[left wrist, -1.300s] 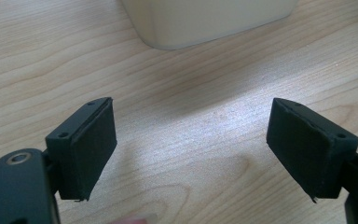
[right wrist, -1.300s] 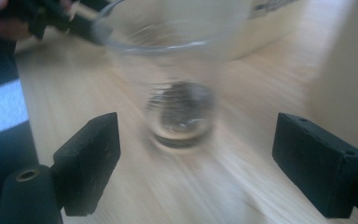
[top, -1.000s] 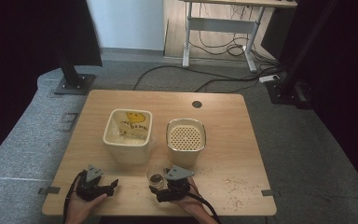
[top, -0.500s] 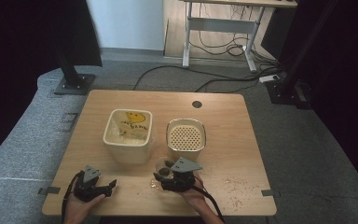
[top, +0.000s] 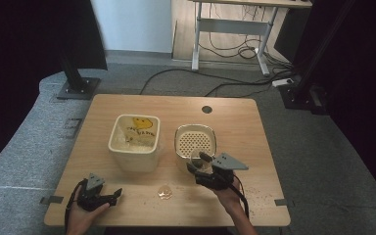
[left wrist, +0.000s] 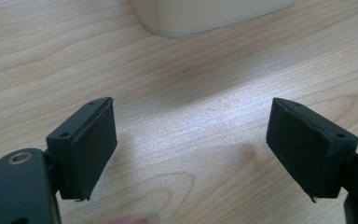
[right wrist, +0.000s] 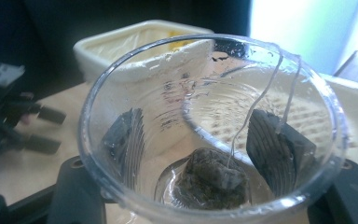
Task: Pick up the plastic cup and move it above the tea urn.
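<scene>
A: What is the right gripper point(top: 201, 165) carrying?

B: It is gripping a clear plastic cup point(right wrist: 209, 126), its two black jaws pressing on the cup's sides. The cup is being held up just in front of the strainer basket point(top: 196, 140), near the middle of the table point(top: 254, 132). The walls are looking wet and streaked, and a soaked tea bag point(right wrist: 213, 178) is lying at the bottom with its thin string point(right wrist: 256, 105) running up and over the rim.

A: And the left gripper point(left wrist: 191, 149)?

B: Its jaws are standing wide apart with nothing but bare wood between them. It is sitting low near the front left edge of the table.

A: Anything hard to make out?

B: The jaws behind the cup are showing blurred through the plastic. The cream tub point(top: 134, 141) is being cut off at the top of the left gripper view. A small clear thing point(top: 165, 192) is lying on the wood between the grippers; I cannot tell what it is.

A: Room to move?

B: The wood to the right of the basket and along the far edge is lying open.
</scene>
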`<action>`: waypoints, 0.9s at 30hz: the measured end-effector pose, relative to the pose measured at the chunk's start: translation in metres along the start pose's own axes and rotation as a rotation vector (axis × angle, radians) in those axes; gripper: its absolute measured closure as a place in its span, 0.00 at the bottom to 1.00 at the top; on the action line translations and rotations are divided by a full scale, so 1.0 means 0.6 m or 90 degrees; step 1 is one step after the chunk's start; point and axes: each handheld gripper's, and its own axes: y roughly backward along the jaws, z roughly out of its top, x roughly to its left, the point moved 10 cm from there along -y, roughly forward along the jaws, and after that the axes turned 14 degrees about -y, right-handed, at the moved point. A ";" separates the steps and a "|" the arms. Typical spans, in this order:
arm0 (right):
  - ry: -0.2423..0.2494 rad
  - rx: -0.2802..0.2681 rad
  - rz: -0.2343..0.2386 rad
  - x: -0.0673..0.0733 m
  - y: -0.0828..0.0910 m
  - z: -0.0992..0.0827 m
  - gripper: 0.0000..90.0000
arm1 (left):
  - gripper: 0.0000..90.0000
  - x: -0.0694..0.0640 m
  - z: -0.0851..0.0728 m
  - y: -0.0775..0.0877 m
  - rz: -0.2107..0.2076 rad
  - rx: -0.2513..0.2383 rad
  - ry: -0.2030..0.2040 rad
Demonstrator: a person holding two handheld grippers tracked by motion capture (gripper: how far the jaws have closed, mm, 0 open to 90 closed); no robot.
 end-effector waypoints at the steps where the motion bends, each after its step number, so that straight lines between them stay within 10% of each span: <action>1: -0.003 -0.009 -0.003 -0.006 0.006 0.011 0.41 | 0.18 0.000 0.000 0.000 0.000 0.000 0.000; 9: -0.039 -0.039 0.013 -0.019 0.030 0.067 0.43 | 0.18 -0.004 -0.001 -0.001 -0.009 0.005 -0.006; 27: -0.018 -0.041 -0.065 -0.093 0.008 0.180 0.43 | 0.18 -0.003 -0.004 -0.003 -0.014 0.010 -0.006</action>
